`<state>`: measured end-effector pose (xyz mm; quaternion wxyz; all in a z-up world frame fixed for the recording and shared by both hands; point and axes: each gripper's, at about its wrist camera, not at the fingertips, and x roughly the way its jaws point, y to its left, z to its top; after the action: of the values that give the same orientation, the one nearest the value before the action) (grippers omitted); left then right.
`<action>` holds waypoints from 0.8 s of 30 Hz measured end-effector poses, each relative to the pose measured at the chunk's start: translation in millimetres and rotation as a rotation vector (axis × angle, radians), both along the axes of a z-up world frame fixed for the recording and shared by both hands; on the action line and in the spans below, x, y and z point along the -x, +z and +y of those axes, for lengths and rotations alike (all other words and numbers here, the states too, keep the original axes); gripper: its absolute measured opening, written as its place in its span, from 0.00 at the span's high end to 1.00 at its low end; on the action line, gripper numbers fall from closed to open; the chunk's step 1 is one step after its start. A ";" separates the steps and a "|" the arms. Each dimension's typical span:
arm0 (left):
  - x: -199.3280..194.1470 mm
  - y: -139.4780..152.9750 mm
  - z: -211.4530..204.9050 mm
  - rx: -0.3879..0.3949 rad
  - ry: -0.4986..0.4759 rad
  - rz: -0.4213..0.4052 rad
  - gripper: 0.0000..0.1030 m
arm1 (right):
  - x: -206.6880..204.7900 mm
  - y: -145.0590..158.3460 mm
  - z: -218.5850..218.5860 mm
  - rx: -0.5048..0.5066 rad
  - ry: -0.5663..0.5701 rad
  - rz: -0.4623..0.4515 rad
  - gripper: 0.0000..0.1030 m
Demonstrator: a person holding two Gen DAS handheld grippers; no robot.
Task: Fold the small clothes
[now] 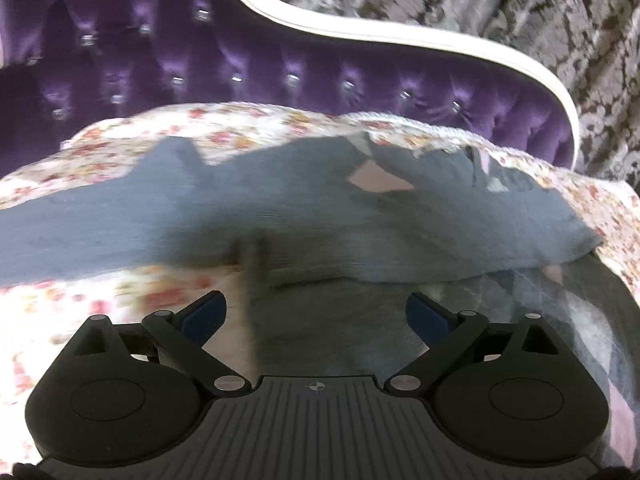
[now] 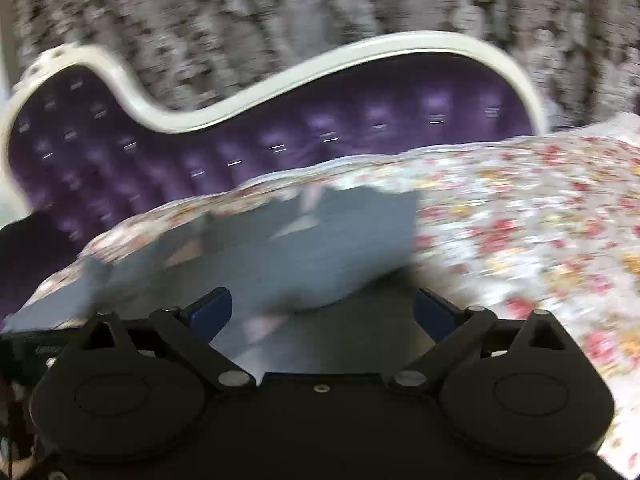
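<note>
Both released: left gripper [image 1: 316, 314] and right gripper [image 2: 323, 311] spread, nothing pinched. Grey garment [image 1: 280, 220] at 12 o'clock on floral bedspread [image 1: 120, 136]. Risk: loose fold springing back, pads snagging cloth.

The left tool [image 1: 316, 316], jaws spread, hovers over grey garment [image 1: 304, 216] on floral bedspread [image 1: 120, 136].

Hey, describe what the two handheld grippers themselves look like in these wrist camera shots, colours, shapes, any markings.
Both look alike. The left gripper has a black body with two round housings, angled black link arms with silver pivot screws, blue pads on the fingers, and a ribbed grey centre plate bearing a small crosshair mark. The right gripper matches, though its centre plate looks dark and blurred. No cables or sleeves are clearly visible.
</note>
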<state>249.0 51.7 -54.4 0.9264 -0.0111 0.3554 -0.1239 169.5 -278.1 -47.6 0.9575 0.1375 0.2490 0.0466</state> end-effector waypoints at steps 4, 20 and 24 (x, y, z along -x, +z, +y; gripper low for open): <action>7.3 12.3 49.0 0.026 0.091 -0.010 0.05 | 9.0 -4.6 38.9 -0.003 0.087 -0.006 0.02; 8.0 2.1 238.7 0.142 0.543 -0.020 0.07 | 17.2 -42.3 100.4 0.054 0.211 0.023 0.01; 6.9 -4.7 254.7 0.143 0.569 -0.029 0.07 | 17.9 -47.7 108.3 0.104 0.203 0.020 0.00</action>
<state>242.1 306.4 -59.0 0.9258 -0.1740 0.3149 0.1158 151.6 -169.8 -95.4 0.9512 0.0620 0.2735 0.1289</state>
